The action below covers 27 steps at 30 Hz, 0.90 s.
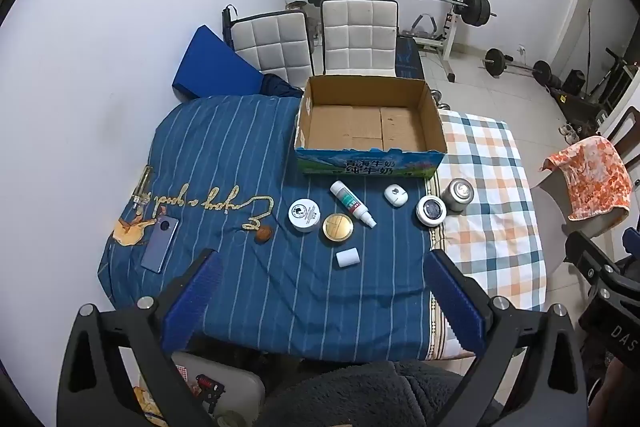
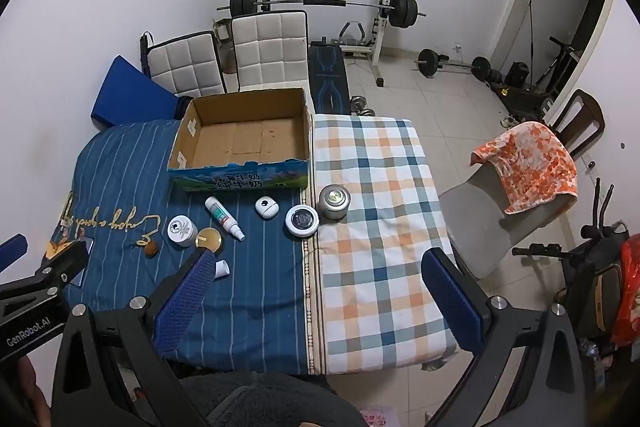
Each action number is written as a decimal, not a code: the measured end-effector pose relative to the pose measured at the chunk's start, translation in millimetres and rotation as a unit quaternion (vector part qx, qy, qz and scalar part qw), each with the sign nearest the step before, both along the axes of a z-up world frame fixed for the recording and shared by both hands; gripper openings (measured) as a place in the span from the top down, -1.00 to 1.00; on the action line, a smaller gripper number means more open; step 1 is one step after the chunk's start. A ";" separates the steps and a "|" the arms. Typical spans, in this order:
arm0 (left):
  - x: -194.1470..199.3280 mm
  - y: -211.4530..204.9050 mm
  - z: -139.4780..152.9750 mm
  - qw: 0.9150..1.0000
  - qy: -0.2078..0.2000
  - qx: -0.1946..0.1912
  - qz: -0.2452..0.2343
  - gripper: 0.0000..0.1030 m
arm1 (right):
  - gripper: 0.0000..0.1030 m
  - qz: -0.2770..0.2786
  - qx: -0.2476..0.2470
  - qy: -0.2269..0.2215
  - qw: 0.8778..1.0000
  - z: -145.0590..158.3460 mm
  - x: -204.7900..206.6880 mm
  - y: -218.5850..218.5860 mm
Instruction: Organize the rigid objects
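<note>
An open cardboard box (image 1: 434,119) (image 2: 306,131) stands empty at the table's far side. In front of it lie a white spray bottle (image 1: 352,203) (image 2: 224,219), a white jar (image 1: 305,215) (image 2: 182,230), a gold round tin (image 1: 338,227) (image 2: 209,239), a small white case (image 1: 347,258) (image 2: 222,269), a white earbud case (image 1: 395,195) (image 2: 267,207), a dark-lidded round jar (image 1: 431,211) (image 2: 302,221), a silver can (image 1: 457,194) (image 2: 334,202) and a brown nut (image 1: 264,235) (image 2: 151,249). My left gripper (image 1: 320,279) and right gripper (image 2: 316,279) are open, empty, above the near table edge.
A blue phone (image 1: 159,243) lies at the table's left. The table wears a blue striped cloth (image 1: 224,155) and a checked cloth (image 2: 372,211). Two white chairs (image 1: 360,35) stand behind the box. A grey chair with an orange towel (image 2: 528,163) stands right. Gym weights line the far wall.
</note>
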<state>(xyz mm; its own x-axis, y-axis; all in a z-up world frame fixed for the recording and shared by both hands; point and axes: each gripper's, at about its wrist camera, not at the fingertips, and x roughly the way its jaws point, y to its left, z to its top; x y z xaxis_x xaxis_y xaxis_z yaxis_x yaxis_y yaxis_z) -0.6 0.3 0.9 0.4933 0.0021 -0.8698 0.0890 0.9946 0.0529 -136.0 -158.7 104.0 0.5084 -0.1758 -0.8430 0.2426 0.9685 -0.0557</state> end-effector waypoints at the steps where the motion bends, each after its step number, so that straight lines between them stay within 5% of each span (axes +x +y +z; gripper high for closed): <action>1: -0.2 0.1 0.3 1.000 -0.001 0.000 0.000 -1.00 | -1.00 0.000 0.000 0.001 1.000 0.1 -0.1 -0.2; 27: -4.3 14.4 10.4 1.000 -0.008 0.001 0.004 -1.00 | -1.00 0.008 0.006 -0.007 1.000 5.1 -6.1 18.0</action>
<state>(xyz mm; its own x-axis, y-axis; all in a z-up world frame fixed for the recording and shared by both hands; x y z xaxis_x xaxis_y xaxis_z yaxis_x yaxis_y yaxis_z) -4.9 14.7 11.2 0.5068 0.0079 -0.8620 0.0800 0.9952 0.0562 -142.1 -140.7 109.1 0.5228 -0.1576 -0.8378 0.2278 0.9729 -0.0409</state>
